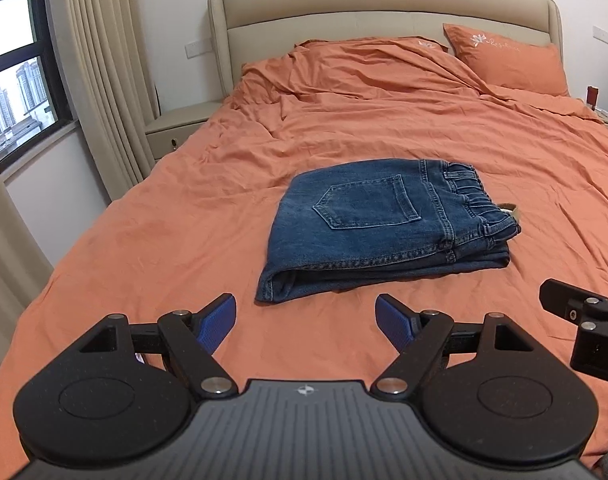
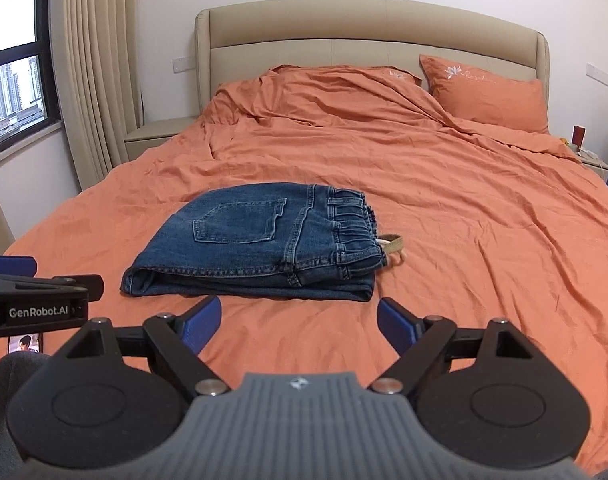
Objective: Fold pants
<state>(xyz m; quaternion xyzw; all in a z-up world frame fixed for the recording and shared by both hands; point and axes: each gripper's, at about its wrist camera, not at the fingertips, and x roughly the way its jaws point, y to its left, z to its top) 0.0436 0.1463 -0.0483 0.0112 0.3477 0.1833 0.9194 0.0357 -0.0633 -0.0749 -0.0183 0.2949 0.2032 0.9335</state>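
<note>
Left gripper [image 1: 306,320], right gripper [image 2: 299,320]: jaws spread, empty, above orange bedsheet [image 1: 151,240]. Beyond: folded jeans [image 1: 384,224] lying mid-bed. Farther: pillow [image 1: 508,60], beige headboard [image 1: 384,4], nightstand [image 1: 175,128], curtains [image 1: 103,60], window [image 1: 15,80].

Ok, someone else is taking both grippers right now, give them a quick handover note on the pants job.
Left gripper: open, empty, held above the bedspread just short of the jeans.
Right gripper: open, empty, also short of the jeans, beside the left one.
Jeans: lying on the orange bedspread in a compact folded stack, back pocket up, elastic waistband toward the right.
Tan strap: sticks out from under the waistband end.
Done: the folding looks complete; neither gripper touches the fabric.
Left: probably nothing, except perhaps tucking the strap in and squaring the lower left corner, where the layers gape a little.
</note>
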